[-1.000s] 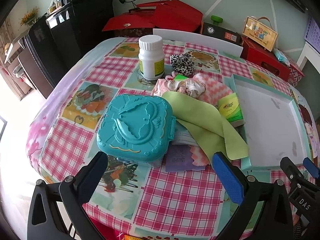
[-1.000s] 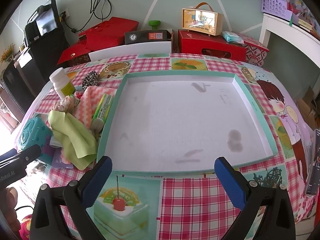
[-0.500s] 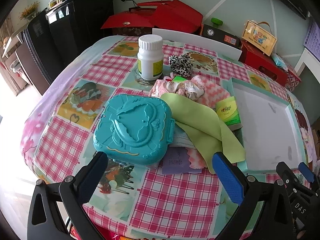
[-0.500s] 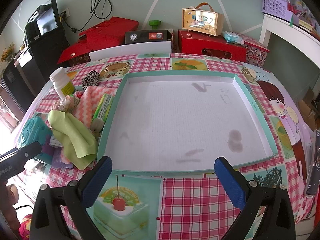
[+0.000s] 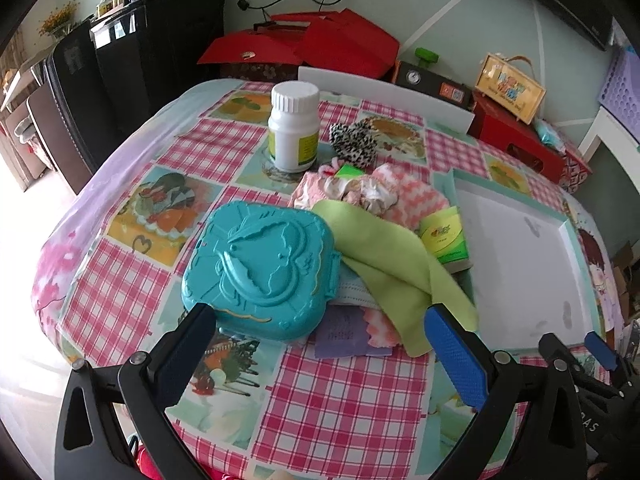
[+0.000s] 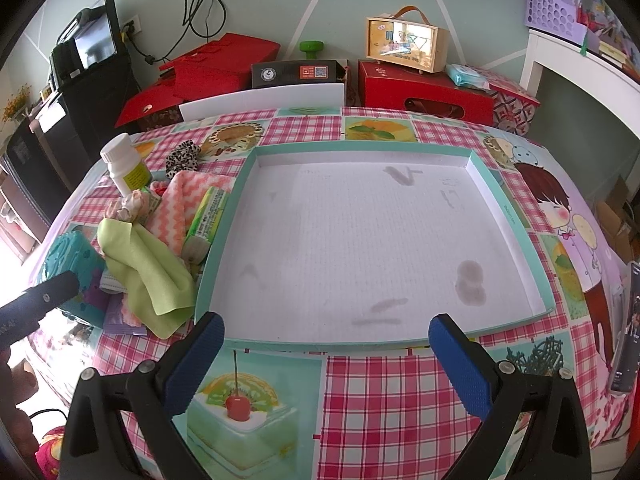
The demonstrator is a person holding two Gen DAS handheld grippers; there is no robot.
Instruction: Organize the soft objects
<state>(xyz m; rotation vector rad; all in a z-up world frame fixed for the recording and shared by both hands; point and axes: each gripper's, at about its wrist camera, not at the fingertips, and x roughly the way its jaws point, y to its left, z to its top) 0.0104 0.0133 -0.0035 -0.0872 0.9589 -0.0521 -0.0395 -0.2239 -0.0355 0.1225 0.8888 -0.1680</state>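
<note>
A heap of soft things lies left of the white tray [image 6: 508, 216]: a light green cloth [image 5: 384, 256] [image 6: 148, 268], a pink and white zigzag cloth [image 5: 416, 196] [image 6: 180, 204], a leopard-print scrunchie [image 5: 354, 145] [image 6: 182, 158] and a crumpled pink bundle [image 5: 344, 190]. My left gripper [image 5: 320, 348] hangs open just before the heap, above the tablecloth. Near the tray's front rim my right gripper [image 6: 326, 354] stands open with nothing between its fingers.
A teal plastic case [image 5: 260, 264] rests on the heap's left side. A white pill bottle [image 5: 294, 126], a green tissue pack [image 5: 444, 236] and a purple packet [image 5: 344, 332] sit among the cloths. Red boxes [image 6: 424, 92] and a chair back [image 6: 264, 100] stand behind the table.
The left gripper has drifted slightly back and left, so the heap sits a little further right in its view. The right gripper has stayed still. Nothing was grasped.
</note>
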